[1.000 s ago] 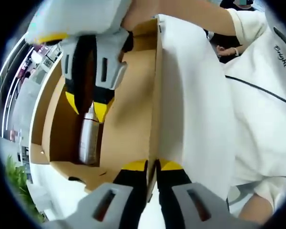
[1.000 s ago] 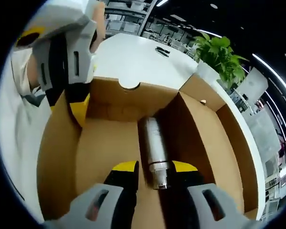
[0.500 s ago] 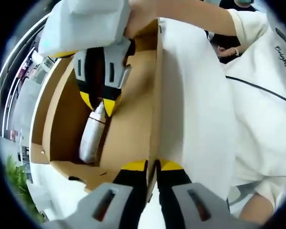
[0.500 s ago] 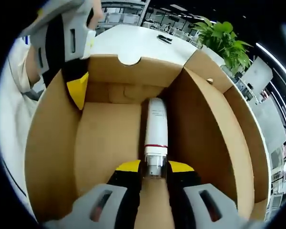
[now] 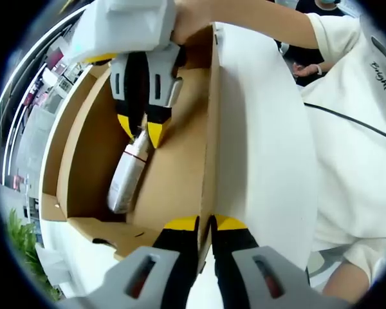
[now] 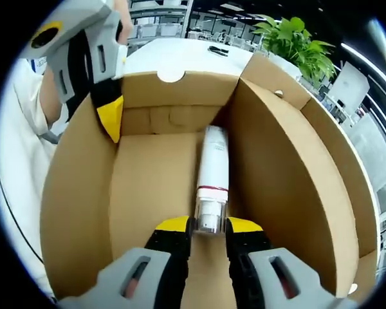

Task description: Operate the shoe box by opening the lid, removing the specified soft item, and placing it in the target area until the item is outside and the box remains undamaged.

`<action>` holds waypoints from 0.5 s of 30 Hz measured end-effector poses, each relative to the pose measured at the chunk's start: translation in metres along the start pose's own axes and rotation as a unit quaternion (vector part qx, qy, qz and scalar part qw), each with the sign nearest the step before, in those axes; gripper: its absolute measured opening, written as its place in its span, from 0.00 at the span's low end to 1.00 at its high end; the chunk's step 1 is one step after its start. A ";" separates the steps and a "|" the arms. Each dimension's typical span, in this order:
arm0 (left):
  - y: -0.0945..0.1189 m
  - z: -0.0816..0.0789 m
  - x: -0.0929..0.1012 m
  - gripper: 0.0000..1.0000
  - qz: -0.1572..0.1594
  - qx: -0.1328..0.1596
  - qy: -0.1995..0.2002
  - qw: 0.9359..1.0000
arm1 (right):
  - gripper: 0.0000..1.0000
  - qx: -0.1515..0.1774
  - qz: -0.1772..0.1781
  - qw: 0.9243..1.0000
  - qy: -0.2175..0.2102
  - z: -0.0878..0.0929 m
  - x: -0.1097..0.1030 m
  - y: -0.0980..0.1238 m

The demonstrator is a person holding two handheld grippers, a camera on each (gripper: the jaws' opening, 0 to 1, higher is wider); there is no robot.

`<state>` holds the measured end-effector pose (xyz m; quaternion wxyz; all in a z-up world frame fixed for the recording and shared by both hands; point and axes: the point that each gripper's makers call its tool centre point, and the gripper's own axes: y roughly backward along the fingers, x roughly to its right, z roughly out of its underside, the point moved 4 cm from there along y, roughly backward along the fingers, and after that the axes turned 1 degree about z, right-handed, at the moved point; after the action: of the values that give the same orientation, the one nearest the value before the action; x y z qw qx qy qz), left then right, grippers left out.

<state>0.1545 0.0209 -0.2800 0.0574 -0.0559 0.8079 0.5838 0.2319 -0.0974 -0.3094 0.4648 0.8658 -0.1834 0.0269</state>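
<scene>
A tube (image 6: 213,168) is lain inside the open shoe box (image 6: 77,193), along its right inner wall. The right gripper (image 6: 208,225) is set at the tube's near end; the left gripper (image 5: 204,223) is clamped on the opposite wall. A plant (image 6: 294,40) is seen behind the box, on the desk (image 6: 180,55).

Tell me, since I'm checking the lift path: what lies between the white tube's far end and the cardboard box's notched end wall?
Bare cardboard floor. In the right gripper view the white tube, gripped at its cap by the right gripper, stops short of the brown cardboard box's notched end wall.
</scene>
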 end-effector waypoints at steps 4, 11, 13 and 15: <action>0.000 0.000 0.000 0.07 0.001 -0.003 0.002 1.000 | 0.20 0.002 -0.001 1.000 -0.006 0.000 -0.002 0.000; 0.000 0.000 0.000 0.07 0.000 -0.003 0.001 1.000 | 0.20 0.002 -0.004 1.000 -0.020 -0.001 -0.003 -0.001; 0.000 0.000 0.000 0.07 0.000 -0.004 0.002 1.000 | 0.19 0.000 -0.004 1.000 -0.031 0.000 -0.004 -0.001; 0.001 0.000 0.000 0.07 0.000 -0.003 0.002 1.000 | 0.19 0.016 0.006 0.999 -0.041 -0.005 -0.002 0.001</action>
<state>0.1543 0.0212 -0.2796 0.0557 -0.0570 0.8060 0.5865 0.2306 -0.0935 -0.3064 0.4428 0.8724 -0.2073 -0.0025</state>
